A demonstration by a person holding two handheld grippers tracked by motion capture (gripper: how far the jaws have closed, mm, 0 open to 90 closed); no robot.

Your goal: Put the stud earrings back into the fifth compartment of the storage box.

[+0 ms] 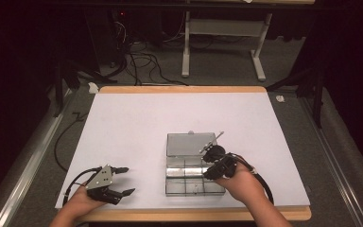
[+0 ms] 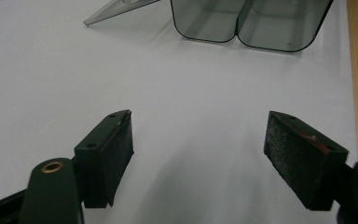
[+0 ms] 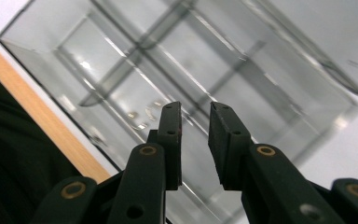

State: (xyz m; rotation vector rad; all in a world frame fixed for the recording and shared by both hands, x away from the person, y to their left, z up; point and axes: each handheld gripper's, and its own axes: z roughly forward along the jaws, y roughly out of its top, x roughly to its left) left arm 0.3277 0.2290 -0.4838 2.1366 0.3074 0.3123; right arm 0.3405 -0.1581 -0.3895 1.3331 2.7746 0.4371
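Over the clear compartment box (image 1: 194,175) on the desk (image 1: 132,123), the right hand-held gripper (image 1: 213,169) hovers, jaws nearly closed on nothing. Well apart to the left, the left hand-held gripper (image 1: 125,180) rests with jaws spread wide and empty.

Left gripper (image 1: 123,180): we are holding it low at seven o'clock, jaws spread wide, pointing toward three o'clock. Right gripper (image 1: 209,164): we are holding it at five o'clock, jaws nearly together with a narrow gap, pointing toward ten o'clock.

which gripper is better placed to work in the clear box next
Right. The right gripper hangs directly over the clear compartment box, jaws nearly closed with nothing between them. The left gripper sits open on the white table, apart from the box.
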